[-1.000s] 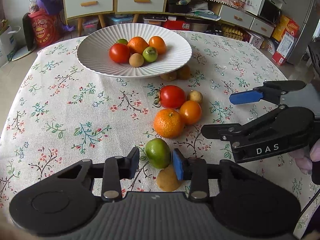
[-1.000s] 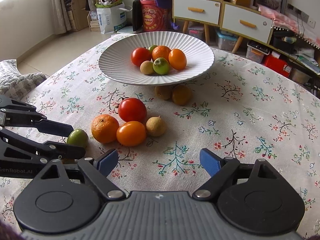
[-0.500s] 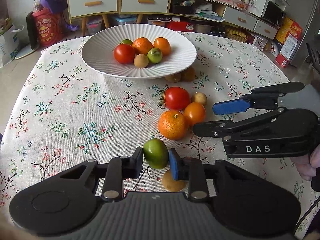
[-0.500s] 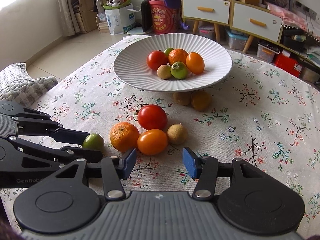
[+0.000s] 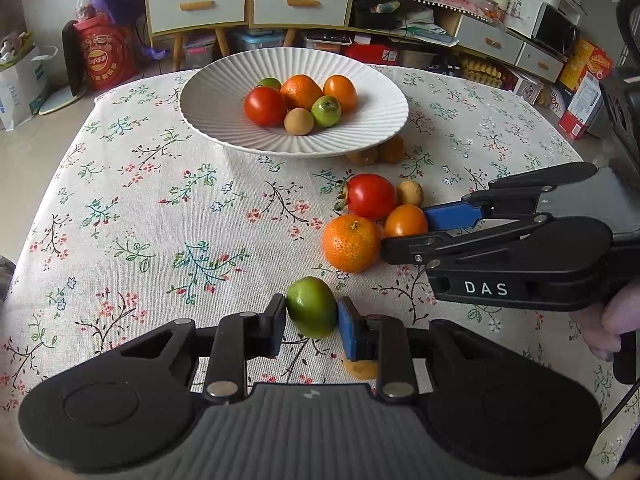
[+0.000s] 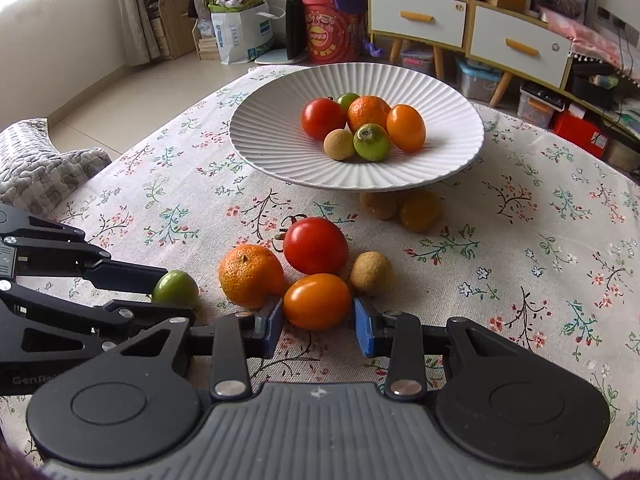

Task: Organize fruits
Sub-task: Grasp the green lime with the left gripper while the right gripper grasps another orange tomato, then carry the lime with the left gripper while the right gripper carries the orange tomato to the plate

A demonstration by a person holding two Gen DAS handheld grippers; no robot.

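Tongs, left (image 5: pixel 312 318): both pads touch a green lime (image 5: pixel 312 306), closed on its sides; lime smooth, glossy, sitting on the cloth.
Tongs, right (image 6: pixel 319 321): pads flank a smooth orange oval fruit (image 6: pixel 317 301), narrowed to its width; the left pad meets its skin, while at the right pad contact is unclear.
Cluster: from the oval fruit, a pebbly mandarin (image 6: pixel 249 275) at 10 o'clock, a shiny red tomato (image 6: pixel 315 245) at 12, a dull tan longan (image 6: pixel 372 267) at 2; all four pressed close together.
Lime, right view (image 6: pixel 175 285): at 9 o'clock of the mandarin, just beside it.
Plate (image 6: pixel 268 136): white, ribbed, at 12 o'clock beyond the cluster; holds a tomato, mandarin, orange oval, longan and two green fruits, bunched.
Under plate: two brownish fruits (image 6: pixel 400 208) in shadow at its near rim.
Cloth (image 5: pixel 140 216): pale, floral.
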